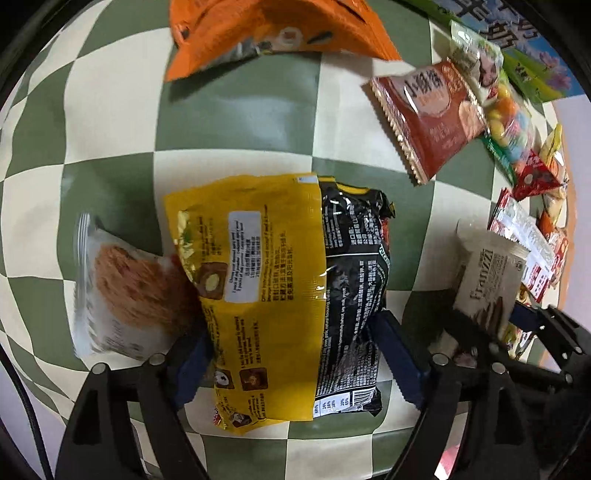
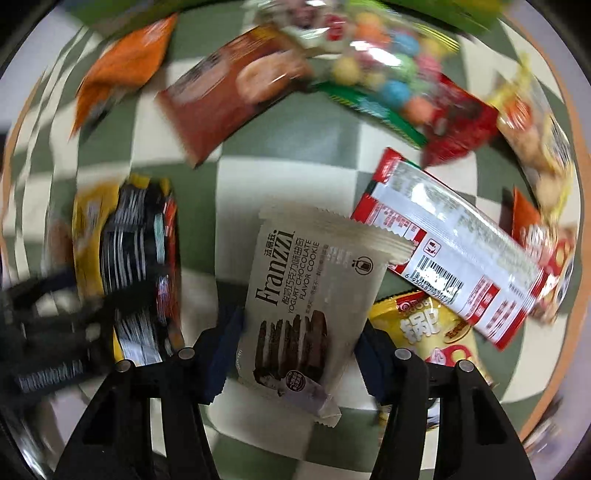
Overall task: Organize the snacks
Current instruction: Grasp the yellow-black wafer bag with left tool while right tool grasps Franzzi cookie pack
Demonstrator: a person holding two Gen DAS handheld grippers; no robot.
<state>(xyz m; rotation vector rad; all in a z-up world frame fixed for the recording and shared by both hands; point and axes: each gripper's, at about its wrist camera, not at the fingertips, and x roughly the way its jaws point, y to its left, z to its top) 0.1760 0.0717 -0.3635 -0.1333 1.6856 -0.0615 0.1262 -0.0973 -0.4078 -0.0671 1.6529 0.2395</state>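
Note:
My left gripper (image 1: 295,354) is shut on a yellow and black snack packet (image 1: 280,288), its blue pads pressing both sides, just above the green and cream checkered cloth (image 1: 236,122). A clear-wrapped pastry (image 1: 125,288) lies against the packet's left side. My right gripper (image 2: 295,350) is shut on a beige Franzzi cookie pack (image 2: 306,295), which also shows at the right of the left wrist view (image 1: 487,280). The yellow and black packet appears blurred at the left of the right wrist view (image 2: 125,266).
An orange bag (image 1: 273,33) lies at the far side. A red-brown biscuit pack (image 1: 428,114), a bag of coloured candies (image 1: 509,122), a red and white pack (image 2: 454,254), a yellow bag (image 2: 424,328) and several small snacks crowd the right side.

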